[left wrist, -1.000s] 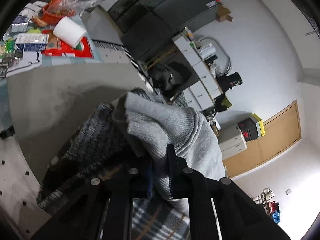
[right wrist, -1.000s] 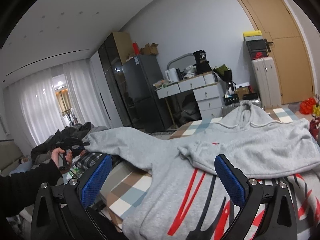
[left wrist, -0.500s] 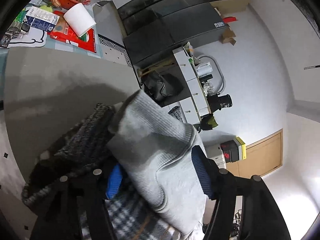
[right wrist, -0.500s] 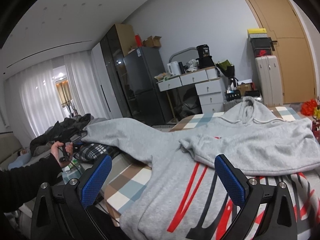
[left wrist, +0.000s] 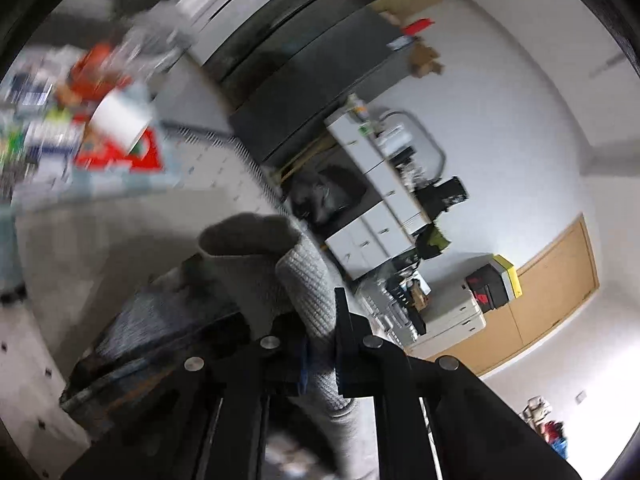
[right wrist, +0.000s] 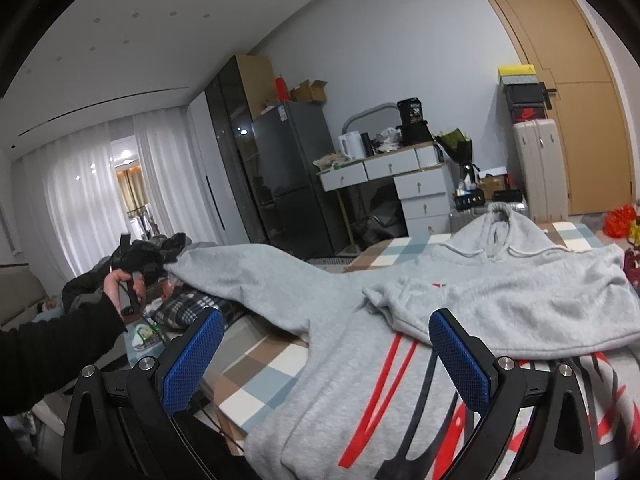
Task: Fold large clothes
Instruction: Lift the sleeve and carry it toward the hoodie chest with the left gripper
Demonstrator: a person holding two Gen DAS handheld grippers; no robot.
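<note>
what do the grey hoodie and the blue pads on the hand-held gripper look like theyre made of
Grey hoodie: soft fleece-like knit, matte; it drapes and wrinkles, and the cuff shows ribbed stitches. Blue pads: probably rubber or textured plastic, judging by the fine grid pattern and dull sheen.

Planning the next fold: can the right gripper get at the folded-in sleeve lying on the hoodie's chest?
Probably yes. The right gripper is open with nothing between its jaws, and the sleeve lies uncovered on the hoodie just ahead.
</note>
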